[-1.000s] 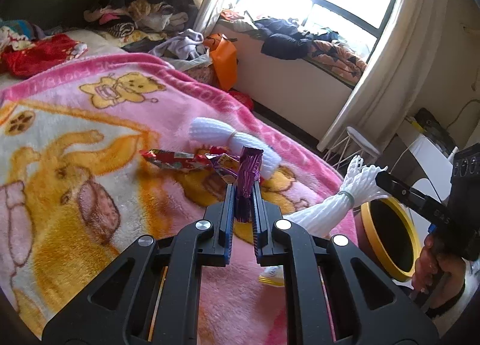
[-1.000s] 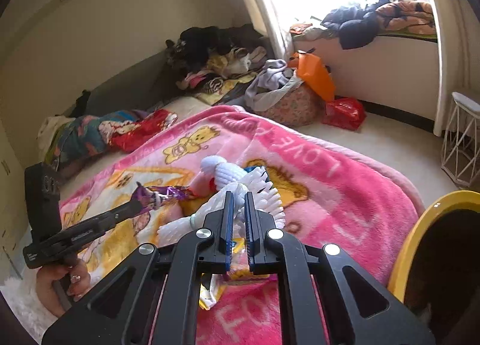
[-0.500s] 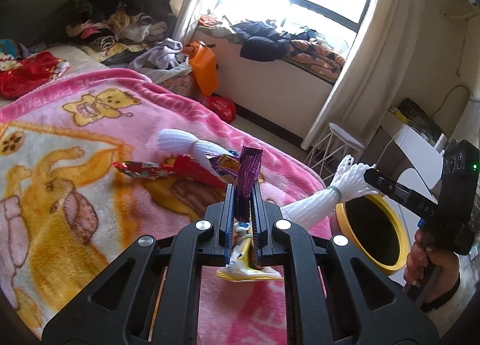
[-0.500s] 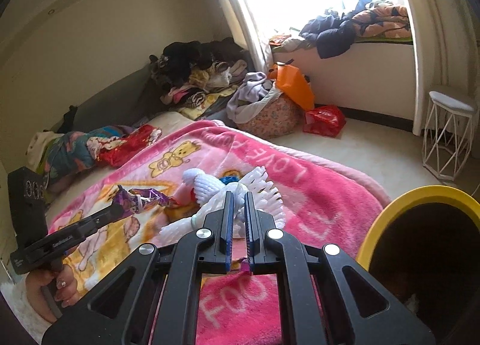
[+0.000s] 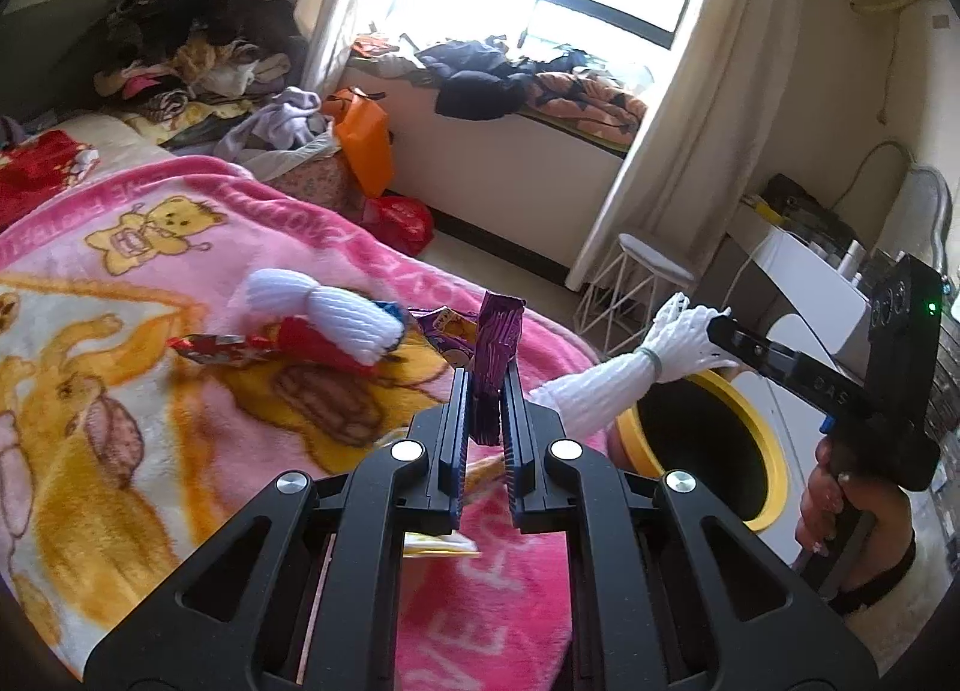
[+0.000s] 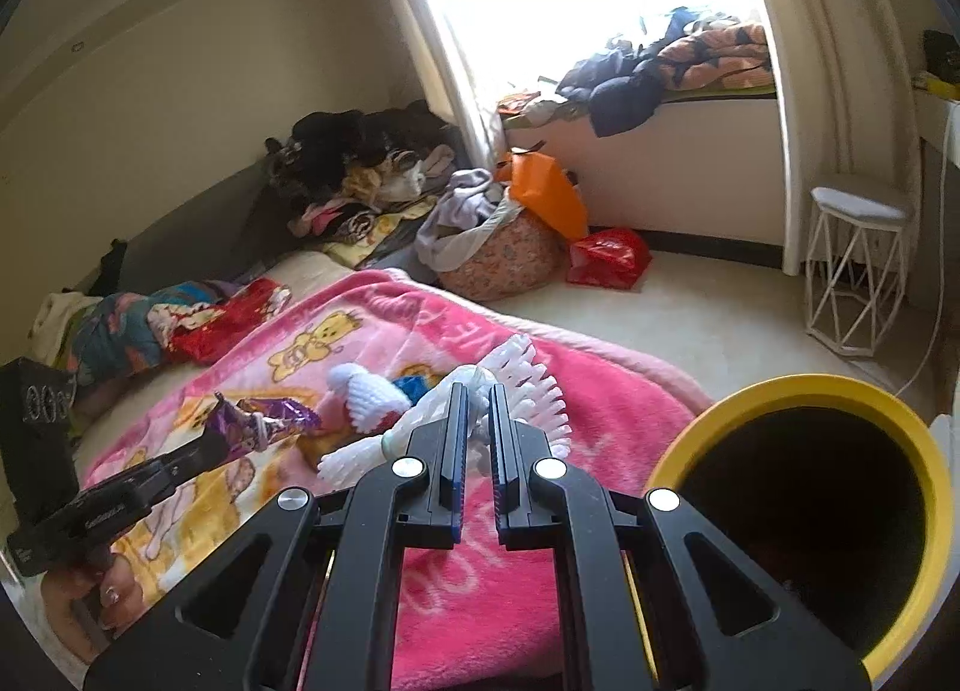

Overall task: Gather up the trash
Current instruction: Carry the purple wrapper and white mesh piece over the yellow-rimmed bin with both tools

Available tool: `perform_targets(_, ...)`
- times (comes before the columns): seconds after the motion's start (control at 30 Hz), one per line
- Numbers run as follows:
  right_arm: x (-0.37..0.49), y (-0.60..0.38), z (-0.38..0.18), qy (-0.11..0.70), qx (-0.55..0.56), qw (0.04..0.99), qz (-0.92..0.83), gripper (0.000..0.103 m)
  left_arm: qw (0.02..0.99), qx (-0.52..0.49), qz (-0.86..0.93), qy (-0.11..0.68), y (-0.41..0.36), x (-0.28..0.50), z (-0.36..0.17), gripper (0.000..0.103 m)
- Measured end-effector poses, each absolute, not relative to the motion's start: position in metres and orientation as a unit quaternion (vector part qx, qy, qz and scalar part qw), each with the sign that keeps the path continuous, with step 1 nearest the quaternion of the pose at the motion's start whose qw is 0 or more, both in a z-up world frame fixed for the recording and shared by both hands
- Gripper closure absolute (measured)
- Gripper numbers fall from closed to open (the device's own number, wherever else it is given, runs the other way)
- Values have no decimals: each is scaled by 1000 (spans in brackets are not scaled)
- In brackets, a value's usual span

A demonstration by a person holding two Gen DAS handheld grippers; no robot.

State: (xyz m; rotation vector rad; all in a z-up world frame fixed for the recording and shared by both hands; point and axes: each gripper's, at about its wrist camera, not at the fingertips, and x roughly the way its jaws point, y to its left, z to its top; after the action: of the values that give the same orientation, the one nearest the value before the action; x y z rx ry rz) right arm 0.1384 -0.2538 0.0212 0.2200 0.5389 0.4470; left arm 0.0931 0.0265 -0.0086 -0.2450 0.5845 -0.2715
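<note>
Home bedroom: blanketed bed [image 5: 180, 271], clothes piles [image 6: 360, 199]

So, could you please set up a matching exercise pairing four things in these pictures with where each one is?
Things:
1. purple wrapper
2. white foam net
3. red wrapper
4. yellow-rimmed bin

Places:
A. lying on the pink blanket
B. on the floor beside the bed
C. clamped in the left claw
D. clamped in the right claw

Pairs: 1-C, 2-D, 3-A, 4-B
</note>
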Motion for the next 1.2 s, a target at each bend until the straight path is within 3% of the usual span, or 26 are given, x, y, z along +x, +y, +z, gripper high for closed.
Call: perform_targets(1.2,135,-357,13,245,121,960,61,96,923,-69,-240,292,-92,101,-9,96)
